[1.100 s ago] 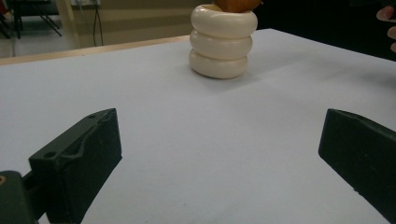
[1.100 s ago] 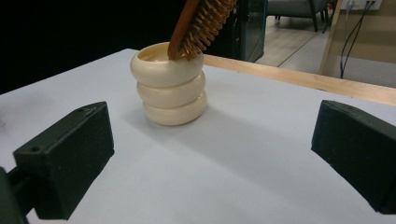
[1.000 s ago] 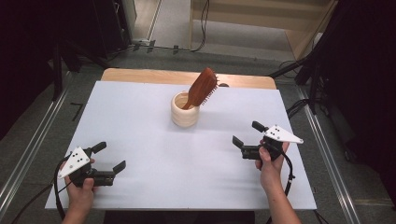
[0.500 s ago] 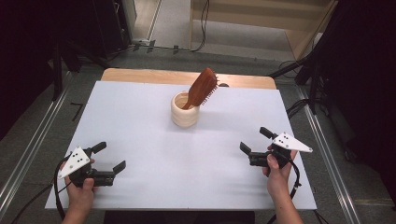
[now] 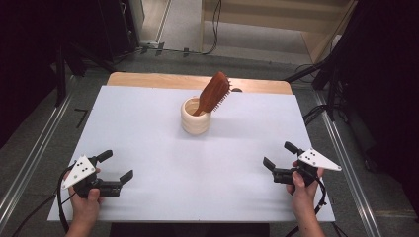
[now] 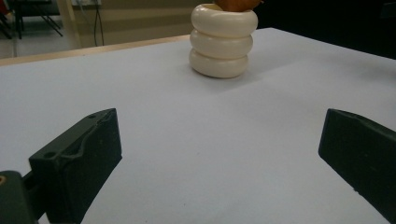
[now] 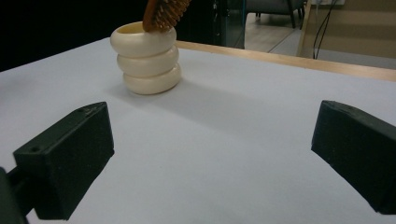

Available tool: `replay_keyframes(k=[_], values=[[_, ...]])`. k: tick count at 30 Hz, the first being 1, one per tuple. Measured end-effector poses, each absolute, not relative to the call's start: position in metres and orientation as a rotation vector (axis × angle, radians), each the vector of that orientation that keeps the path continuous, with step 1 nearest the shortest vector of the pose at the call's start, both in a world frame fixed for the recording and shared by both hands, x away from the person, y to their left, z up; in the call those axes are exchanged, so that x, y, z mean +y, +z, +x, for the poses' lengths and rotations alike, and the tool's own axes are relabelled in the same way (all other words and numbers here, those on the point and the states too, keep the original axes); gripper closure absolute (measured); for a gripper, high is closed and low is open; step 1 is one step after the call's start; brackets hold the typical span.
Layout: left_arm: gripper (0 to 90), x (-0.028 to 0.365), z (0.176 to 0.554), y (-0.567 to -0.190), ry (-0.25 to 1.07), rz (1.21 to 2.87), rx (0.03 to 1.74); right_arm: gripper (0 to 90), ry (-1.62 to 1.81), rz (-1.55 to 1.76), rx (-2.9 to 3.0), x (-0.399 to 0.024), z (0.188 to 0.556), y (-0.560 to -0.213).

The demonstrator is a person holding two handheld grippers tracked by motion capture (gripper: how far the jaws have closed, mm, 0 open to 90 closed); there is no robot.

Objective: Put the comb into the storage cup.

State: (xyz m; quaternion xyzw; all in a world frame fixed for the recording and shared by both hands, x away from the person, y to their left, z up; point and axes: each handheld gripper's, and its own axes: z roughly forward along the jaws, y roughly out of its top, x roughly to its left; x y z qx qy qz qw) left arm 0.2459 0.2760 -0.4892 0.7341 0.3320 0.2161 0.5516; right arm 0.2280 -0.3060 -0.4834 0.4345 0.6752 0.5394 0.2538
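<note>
Left tool at 7 o'clock and right tool at 5 o'clock, both jaws wide, empty. Far centre of white tabletop: brown wooden hairbrush standing in cream ribbed ceramic cup, long axis tilted, head up toward 1 o'clock.

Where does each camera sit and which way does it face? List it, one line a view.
High view: above the near edge, facing forward and down at the table; both hands, left gripper, right gripper.
Left gripper view: low, between its open jaws, facing the cup.
Right gripper view: low, jaws open, facing that cup.
Shared: cup with hairbrush.
</note>
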Motion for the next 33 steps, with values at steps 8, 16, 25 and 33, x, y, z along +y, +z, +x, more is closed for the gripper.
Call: replay_keyframes(k=[8,16,25,33], values=[[0.0,0.276,0.246,-0.489,0.513,1.736,0.787,0.0,1.458,1.198,1.821,-0.316,0.218,-0.487],[0.0,0.276,0.246,-0.489,0.513,1.736,0.789,0.0,1.451,1.217,1.812,-0.325,0.209,-0.492],[0.0,0.277,0.246,-0.489,0.513,1.732,0.789,0.0,1.392,1.224,1.797,-0.337,0.199,-0.498],[0.0,0.277,0.246,-0.489,0.515,1.73,0.793,0.0,1.378,1.228,1.789,-0.351,0.189,-0.5]])
